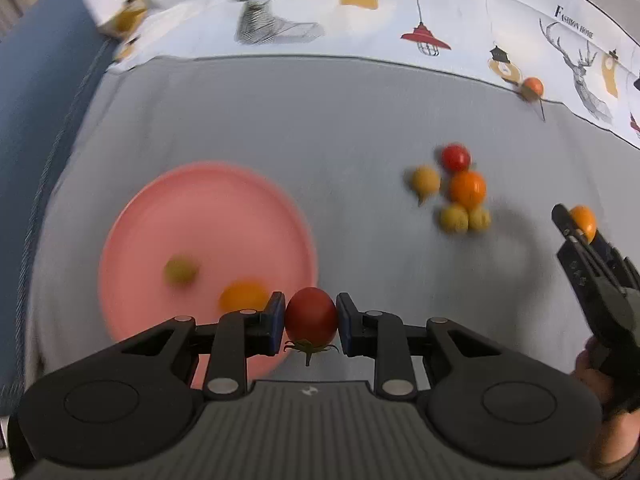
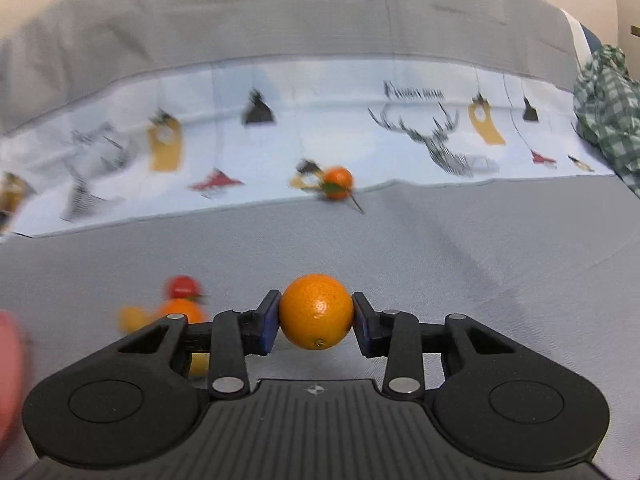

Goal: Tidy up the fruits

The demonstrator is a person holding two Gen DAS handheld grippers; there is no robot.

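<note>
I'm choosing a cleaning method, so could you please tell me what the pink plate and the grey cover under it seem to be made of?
Pink plate: probably plastic or melamine, matte; uniform colour, no glare, though blurred. Grey cover: woven fabric, matte; soft creases and a stitched edge show.

Pink plate (image 1: 200, 216) and its two fruits motion-blurred, near rim hidden behind the fingers (image 1: 276, 320). Fruit cluster (image 2: 176, 308) smeared, partly occluded; kinds indeterminate.

Left gripper (image 1: 311, 322) fingers clamped, pointing steeply down, right gripper (image 2: 316, 312) fingers clamped, tilted down
</note>
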